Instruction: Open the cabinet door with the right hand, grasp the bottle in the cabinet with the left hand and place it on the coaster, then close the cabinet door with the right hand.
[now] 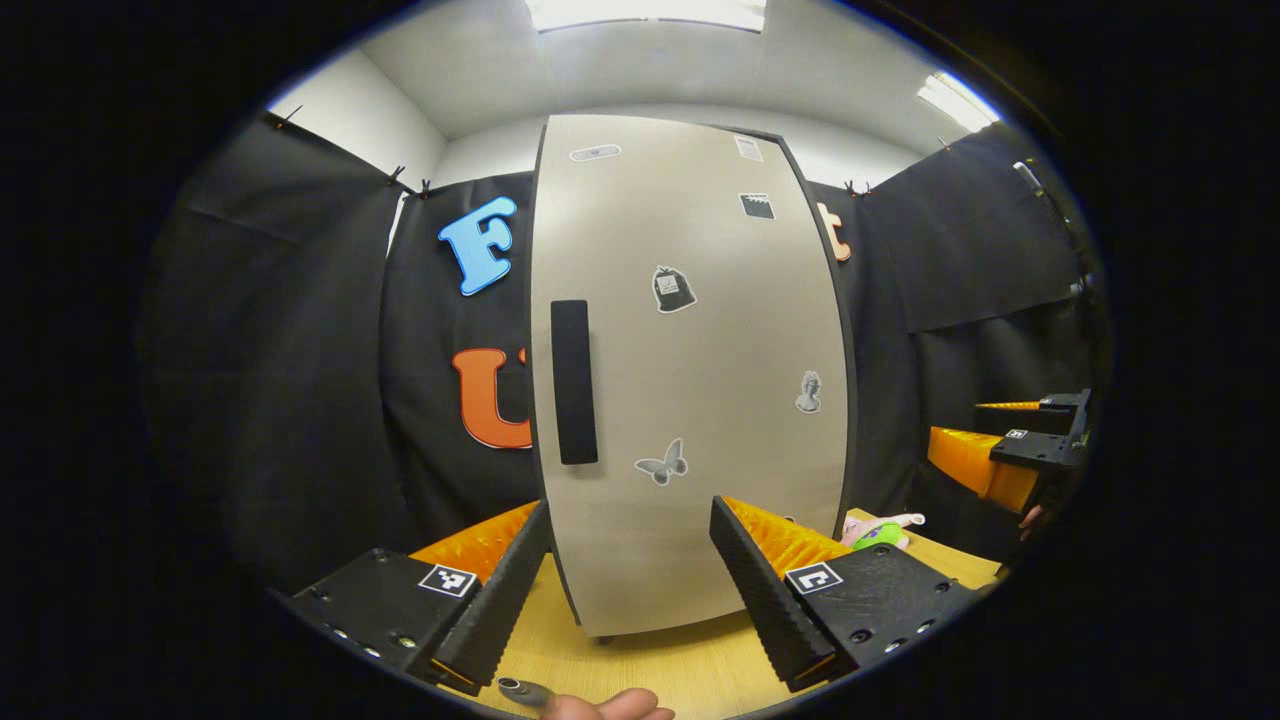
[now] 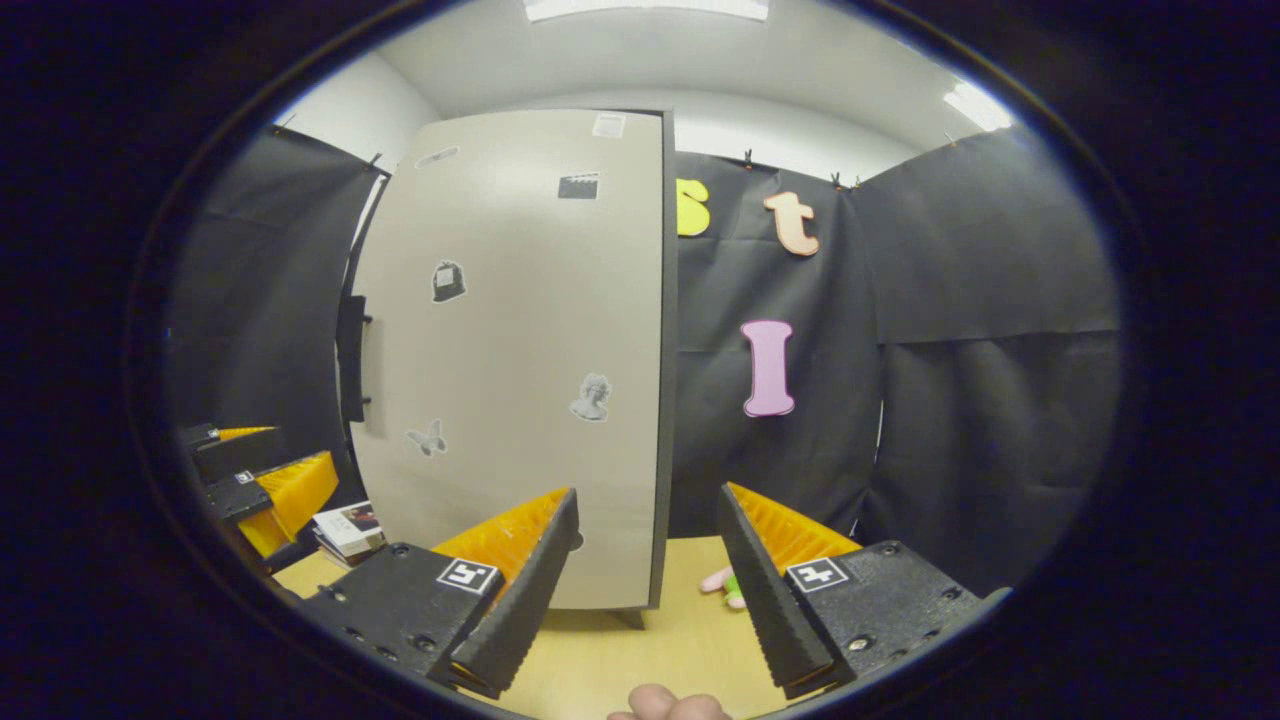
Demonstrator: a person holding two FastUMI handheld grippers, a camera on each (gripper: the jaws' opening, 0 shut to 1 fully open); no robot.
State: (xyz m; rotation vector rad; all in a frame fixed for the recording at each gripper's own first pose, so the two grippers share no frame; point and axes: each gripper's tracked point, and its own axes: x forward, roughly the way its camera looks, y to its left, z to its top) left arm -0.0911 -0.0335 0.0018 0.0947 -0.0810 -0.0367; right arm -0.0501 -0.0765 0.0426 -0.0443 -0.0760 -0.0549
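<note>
A tall beige cabinet point(image 1: 700, 380) stands on the wooden table with its door shut; a dark vertical handle point(image 1: 573, 382) sits on the door's left side. My left gripper point(image 1: 630, 530) is open, facing the lower door from close by, fingers apart and empty. At the far right of the left gripper view hangs my right gripper point(image 1: 1030, 440). In the right gripper view the cabinet point(image 2: 520, 350) is left of centre, its handle point(image 2: 350, 358) seen edge-on. The right gripper point(image 2: 645, 520) is open in front of the cabinet's right corner. The left gripper point(image 2: 250, 470) appears at far left.
A pink and green soft toy point(image 1: 880, 530) lies on the table right of the cabinet, also seen as the toy point(image 2: 725, 585). A stack of books point(image 2: 345, 530) lies left of the cabinet. A fingertip point(image 1: 610, 706) shows at the bottom edge. Black cloth walls surround the table point(image 1: 660, 670).
</note>
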